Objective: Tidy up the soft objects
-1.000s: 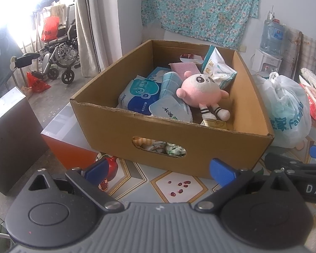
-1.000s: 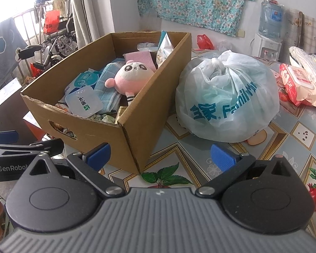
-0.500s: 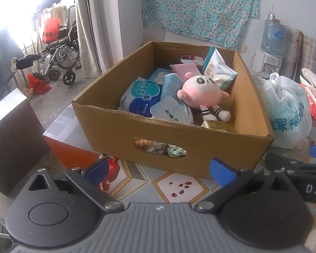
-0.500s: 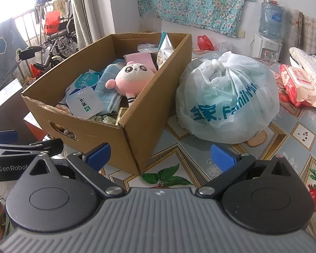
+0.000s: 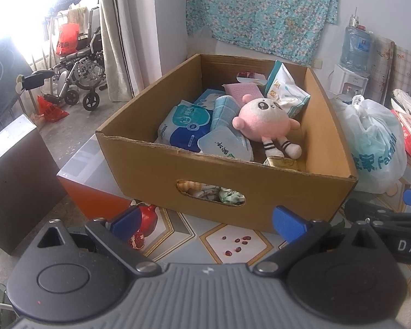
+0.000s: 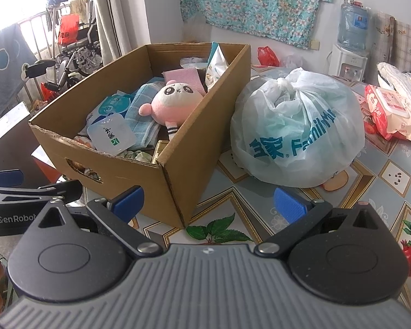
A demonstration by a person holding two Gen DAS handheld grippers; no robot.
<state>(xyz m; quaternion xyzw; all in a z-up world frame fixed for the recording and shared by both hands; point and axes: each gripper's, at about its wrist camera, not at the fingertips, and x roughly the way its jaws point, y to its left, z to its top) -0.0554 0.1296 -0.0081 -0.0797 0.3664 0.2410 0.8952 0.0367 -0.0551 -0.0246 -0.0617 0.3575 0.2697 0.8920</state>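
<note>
Plush toy (image 5: 263, 122) lies in the cardboard box (image 5: 233, 181) at 12 o'clock. My left gripper (image 5: 207, 220) and right gripper (image 6: 208, 200) both stand wide apart, holding nothing.

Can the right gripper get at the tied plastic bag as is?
Probably yes. The right gripper is open and holds nothing, and the bag sits on the table just ahead, right of the box, with only bare tablecloth between them. Its knot faces up, unobstructed.

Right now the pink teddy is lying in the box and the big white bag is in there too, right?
Not quite. The teddy is in the box, but the bag sits on the table beside it, as the right wrist view shows.
</note>
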